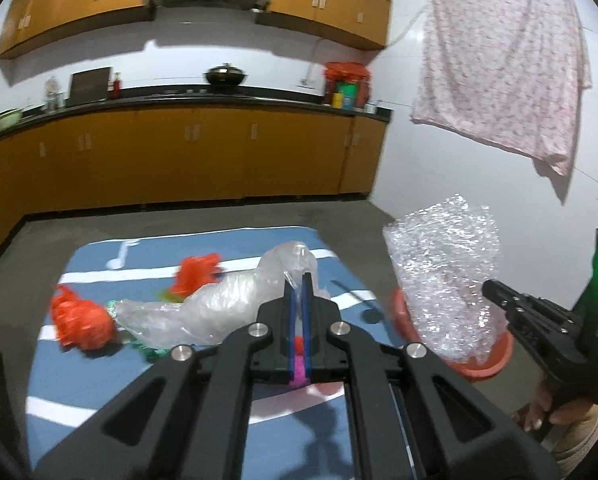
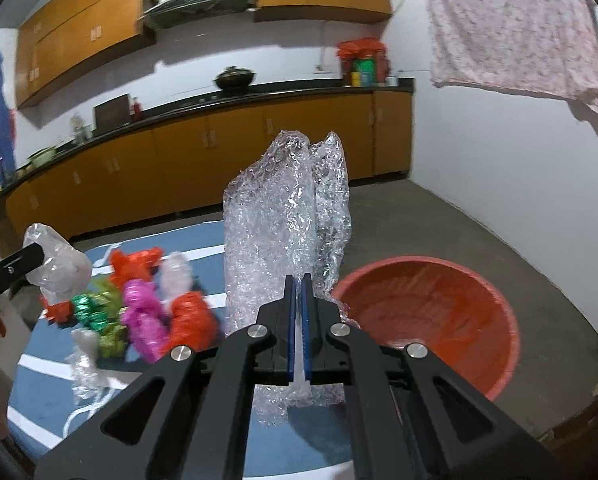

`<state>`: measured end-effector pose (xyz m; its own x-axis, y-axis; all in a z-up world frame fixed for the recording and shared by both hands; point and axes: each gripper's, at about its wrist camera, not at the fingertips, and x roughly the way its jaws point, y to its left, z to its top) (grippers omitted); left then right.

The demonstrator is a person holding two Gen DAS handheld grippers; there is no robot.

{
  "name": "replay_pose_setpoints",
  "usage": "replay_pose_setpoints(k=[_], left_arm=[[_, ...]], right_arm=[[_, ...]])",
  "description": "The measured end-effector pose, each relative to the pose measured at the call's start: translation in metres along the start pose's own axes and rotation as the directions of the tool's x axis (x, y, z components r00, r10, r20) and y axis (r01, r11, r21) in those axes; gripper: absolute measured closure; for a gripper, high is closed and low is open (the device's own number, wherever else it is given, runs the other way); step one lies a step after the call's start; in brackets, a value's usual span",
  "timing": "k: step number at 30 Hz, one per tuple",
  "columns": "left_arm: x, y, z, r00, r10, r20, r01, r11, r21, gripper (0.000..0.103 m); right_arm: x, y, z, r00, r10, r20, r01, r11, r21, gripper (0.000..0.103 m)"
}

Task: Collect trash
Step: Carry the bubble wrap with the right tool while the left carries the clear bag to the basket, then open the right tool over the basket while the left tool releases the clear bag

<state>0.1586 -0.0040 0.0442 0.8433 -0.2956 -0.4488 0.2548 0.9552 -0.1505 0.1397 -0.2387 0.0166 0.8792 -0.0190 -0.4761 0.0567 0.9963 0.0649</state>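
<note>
**Both grips loaded, carry to basin**

My right gripper [image 2: 298, 280] is clamped on the bubble wrap [image 2: 287, 216], lifted just beside the red basin [image 2: 495, 308]. My left gripper [image 1: 298, 280] is pinched on a clear plastic bag [image 1: 219, 304] above the blue mat [image 1: 99, 364]. I'd go right first: get the wrap fully over the rim w/o snagging, then let go. Left follows. Rest of the trash pile [image 2: 147, 312] is on the mat.

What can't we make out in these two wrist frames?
- Left wrist: most of the red basin, hidden by the bubble wrap.
- Right wrist: the basin's near rim, covered by the right gripper.
- Right wrist: the left gripper is cut off by the edge.
- Both: the countertop containers are too small and blurred to identify.
</note>
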Motion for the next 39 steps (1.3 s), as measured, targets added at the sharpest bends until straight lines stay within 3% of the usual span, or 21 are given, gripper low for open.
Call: replay_pose_setpoints(k=[7, 13, 20, 27, 35, 39], left_arm=[[0.036, -0.059, 0.004, 0.990, -0.135, -0.033, 0.136, 0.990, 0.044, 0.099], [0.070, -0.115, 0.001, 0.965, -0.251, -0.073, 0.257, 0.964, 0.075, 0.099], [0.107, -0.166, -0.006, 0.927, -0.354, -0.121, 0.366, 0.926, 0.093, 0.099], [0.138, -0.203, -0.015, 0.898, -0.411, -0.160, 0.429, 0.898, 0.100, 0.099], [0.163, -0.214, -0.028, 0.882, -0.426, -0.203, 0.449, 0.889, 0.083, 0.098], [0.171, -0.207, -0.031, 0.884, -0.414, -0.216, 0.434, 0.899, 0.054, 0.076]], right_arm=[[0.003, -0.049, -0.002, 0.994, -0.111, -0.006, 0.111, 0.992, 0.053, 0.100], [0.008, -0.094, -0.007, 0.979, -0.201, -0.039, 0.204, 0.972, 0.119, 0.100], [0.018, -0.133, -0.015, 0.964, -0.253, -0.076, 0.263, 0.947, 0.183, 0.100], [0.027, -0.152, -0.020, 0.961, -0.260, -0.094, 0.275, 0.936, 0.218, 0.100], [0.041, -0.155, -0.022, 0.973, -0.206, -0.101, 0.224, 0.947, 0.229, 0.100], [0.042, -0.164, -0.026, 0.978, -0.173, -0.114, 0.196, 0.949, 0.246, 0.095]])
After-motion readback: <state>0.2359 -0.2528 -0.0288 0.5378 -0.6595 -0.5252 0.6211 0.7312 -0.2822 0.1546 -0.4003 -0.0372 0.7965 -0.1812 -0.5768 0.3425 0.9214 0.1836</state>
